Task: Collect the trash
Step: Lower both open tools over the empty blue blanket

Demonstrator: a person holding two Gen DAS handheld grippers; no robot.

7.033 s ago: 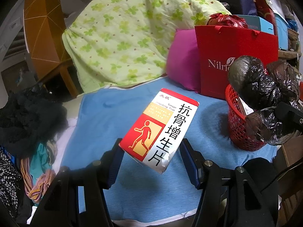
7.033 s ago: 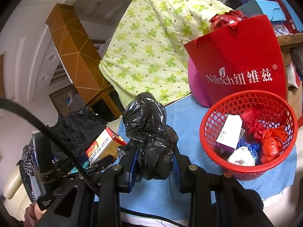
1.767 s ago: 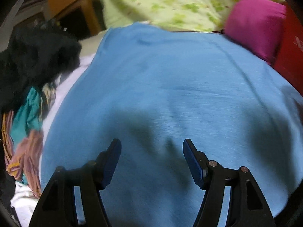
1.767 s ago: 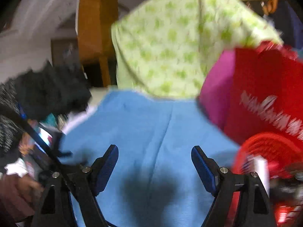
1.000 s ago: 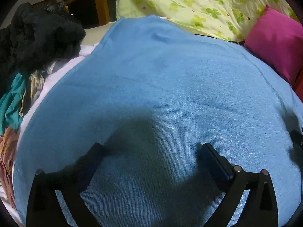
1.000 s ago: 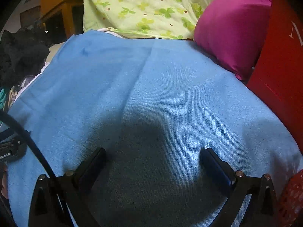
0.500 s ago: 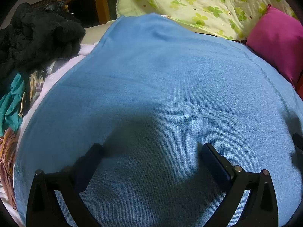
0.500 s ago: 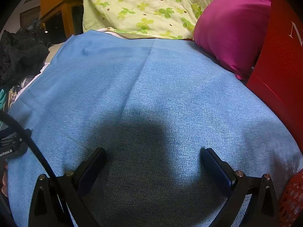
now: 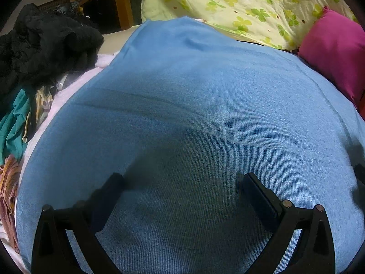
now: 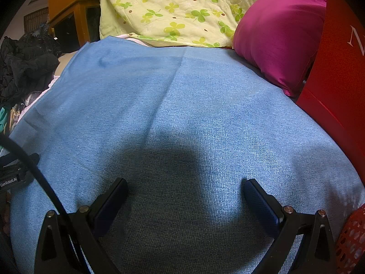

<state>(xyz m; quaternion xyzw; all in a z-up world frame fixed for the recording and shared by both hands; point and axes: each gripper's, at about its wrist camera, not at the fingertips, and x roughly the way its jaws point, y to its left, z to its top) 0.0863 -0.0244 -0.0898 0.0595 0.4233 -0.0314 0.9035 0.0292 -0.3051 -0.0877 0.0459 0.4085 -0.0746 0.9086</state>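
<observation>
My left gripper [image 9: 182,182] is wide open and empty, low over a blue cloth [image 9: 194,105]. My right gripper [image 10: 184,189] is also wide open and empty, low over the same blue cloth [image 10: 182,114]. A sliver of the red mesh basket [image 10: 352,239] shows at the right wrist view's lower right edge. No loose trash shows on the cloth in either view.
A magenta pillow [image 10: 278,34] and a red paper bag [image 10: 337,73] stand at the right. A green clover quilt [image 9: 239,6] lies behind. Black clothing [image 9: 43,45] and colourful fabric [image 9: 13,123] pile at the left. The other gripper's body [image 10: 13,175] shows at left.
Over seven seconds both grippers let go of their loads, the medicine box and the black bag, and dropped low over the cloth. In the last second nothing visibly moved.
</observation>
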